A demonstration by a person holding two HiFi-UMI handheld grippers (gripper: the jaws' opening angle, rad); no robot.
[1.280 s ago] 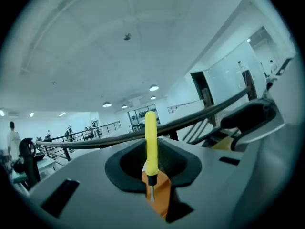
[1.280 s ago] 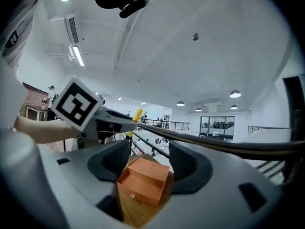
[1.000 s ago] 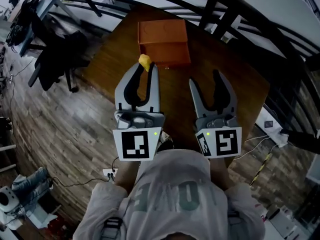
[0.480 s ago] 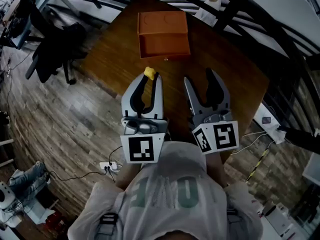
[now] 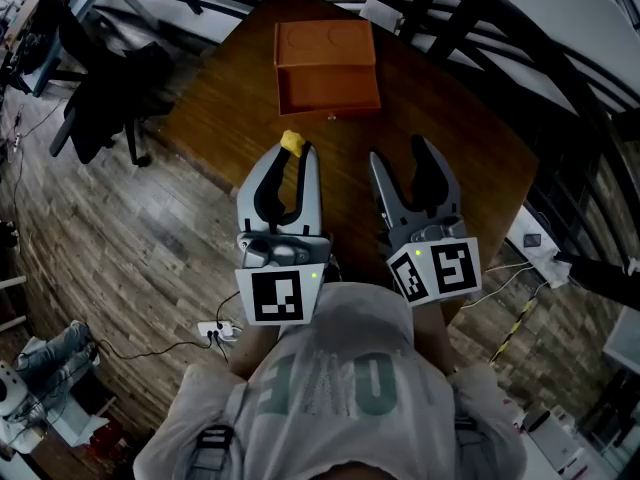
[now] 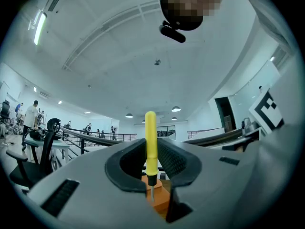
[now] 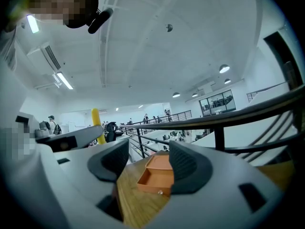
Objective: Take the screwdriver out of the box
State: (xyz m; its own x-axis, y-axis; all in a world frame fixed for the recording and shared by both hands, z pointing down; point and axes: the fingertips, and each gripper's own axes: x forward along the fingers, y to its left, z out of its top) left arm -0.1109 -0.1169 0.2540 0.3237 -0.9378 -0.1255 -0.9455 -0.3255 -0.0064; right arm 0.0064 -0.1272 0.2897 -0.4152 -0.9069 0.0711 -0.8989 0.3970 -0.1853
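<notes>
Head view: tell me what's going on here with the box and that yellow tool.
A person holds a gripper in each hand over a wooden table. The left gripper is shut on a yellow-handled screwdriver, which stands upright between its jaws with the handle up. The right gripper is open with nothing between its jaws. The orange box sits open on the table ahead of both grippers, apart from them, and its tray looks empty. So the screwdriver is already out of the box.

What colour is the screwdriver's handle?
The screwdriver handle is yellow, clearest in the left gripper view.
</notes>
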